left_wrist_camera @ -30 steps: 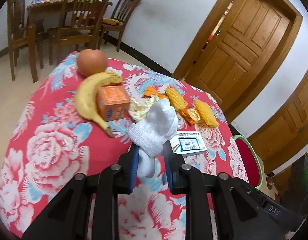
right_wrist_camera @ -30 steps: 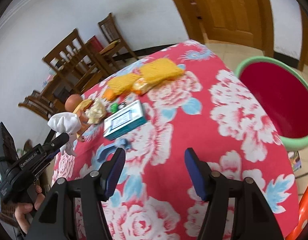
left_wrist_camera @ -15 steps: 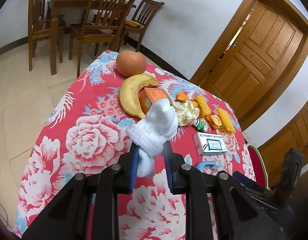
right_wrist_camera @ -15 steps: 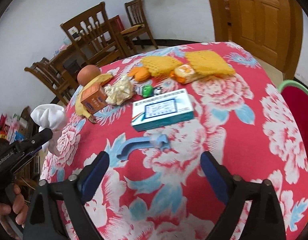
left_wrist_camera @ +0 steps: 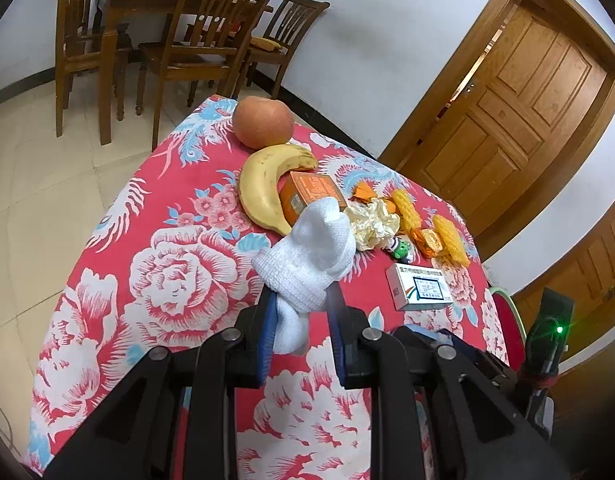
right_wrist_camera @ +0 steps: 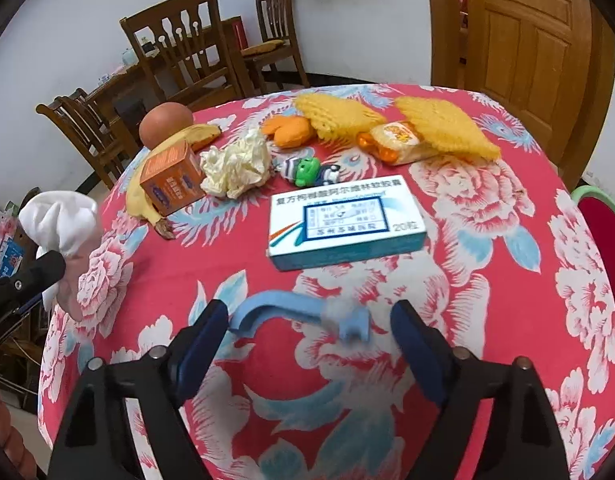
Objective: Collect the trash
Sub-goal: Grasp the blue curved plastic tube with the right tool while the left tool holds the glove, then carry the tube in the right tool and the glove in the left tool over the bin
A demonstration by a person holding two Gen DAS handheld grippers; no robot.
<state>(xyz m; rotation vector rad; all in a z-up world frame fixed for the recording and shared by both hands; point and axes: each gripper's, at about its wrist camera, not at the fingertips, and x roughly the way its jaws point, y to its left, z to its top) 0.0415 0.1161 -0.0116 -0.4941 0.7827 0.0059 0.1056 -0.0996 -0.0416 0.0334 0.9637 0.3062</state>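
My left gripper point(left_wrist_camera: 301, 308) is shut on a white foam-net wad point(left_wrist_camera: 307, 252), held above the near left part of the flowered tablecloth point(left_wrist_camera: 159, 264). The same wad point(right_wrist_camera: 61, 220) shows at the left edge of the right wrist view. My right gripper point(right_wrist_camera: 309, 320) is low over the table with its jaws closing. A blue plastic piece point(right_wrist_camera: 291, 312) lies between them, and the pads stand clear of it. Further back lie crumpled paper point(right_wrist_camera: 237, 166), two yellow foam nets point(right_wrist_camera: 339, 116), an orange snack wrapper point(right_wrist_camera: 399, 140) and orange peel point(right_wrist_camera: 289, 130).
A blue-and-white medicine box point(right_wrist_camera: 343, 222) lies just beyond the blue piece. An orange box point(right_wrist_camera: 173, 182), a banana point(right_wrist_camera: 137, 198) and an apple point(right_wrist_camera: 163, 124) sit at the far left. A red bin with a green rim point(right_wrist_camera: 599, 208) stands off the table's right edge. Wooden chairs point(left_wrist_camera: 211, 40) stand behind.
The right gripper has swung from the bin side toward the table's middle and come down around the blue piece. The left gripper drew back with the wad, then held still.
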